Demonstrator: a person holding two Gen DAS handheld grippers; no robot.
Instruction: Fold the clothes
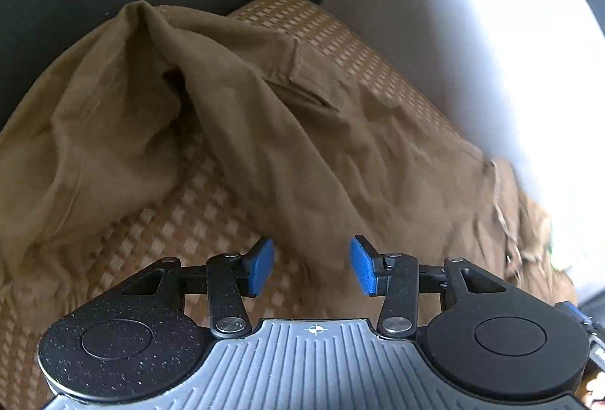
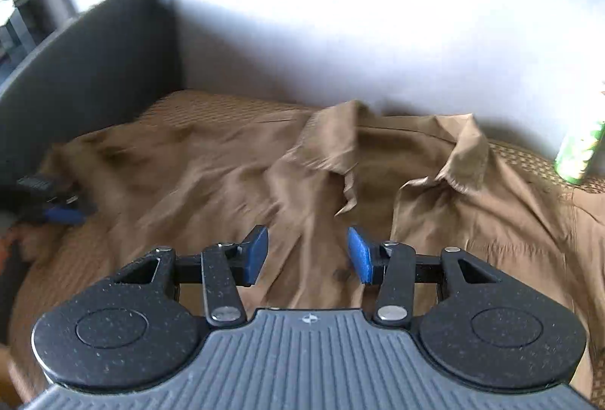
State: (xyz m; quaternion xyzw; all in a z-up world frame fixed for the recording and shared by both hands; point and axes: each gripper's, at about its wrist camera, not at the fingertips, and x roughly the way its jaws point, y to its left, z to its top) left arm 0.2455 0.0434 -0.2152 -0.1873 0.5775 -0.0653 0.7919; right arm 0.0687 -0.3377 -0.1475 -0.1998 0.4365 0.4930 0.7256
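Brown shirt (image 2: 302,168) lies spread on a woven mat (image 1: 211,221), collar toward the grey backrest (image 2: 340,43). Left hand-held gripper (image 1: 312,266) and right hand-held gripper (image 2: 307,255) both hover wide apart, holding nothing.

One brown shirt (image 2: 211,175) lies spread on one woven checked mat (image 1: 196,221). The shirt shows one collar with two points, at about twelve o'clock and one o'clock in the right wrist view, and one chest pocket (image 1: 302,88), seen in the left wrist view. Two claws: the right claw (image 2: 307,255) and the left claw (image 1: 311,268), each with two blue pads set apart and nothing between them. One green can (image 2: 578,157) stands at three o'clock in the right wrist view.
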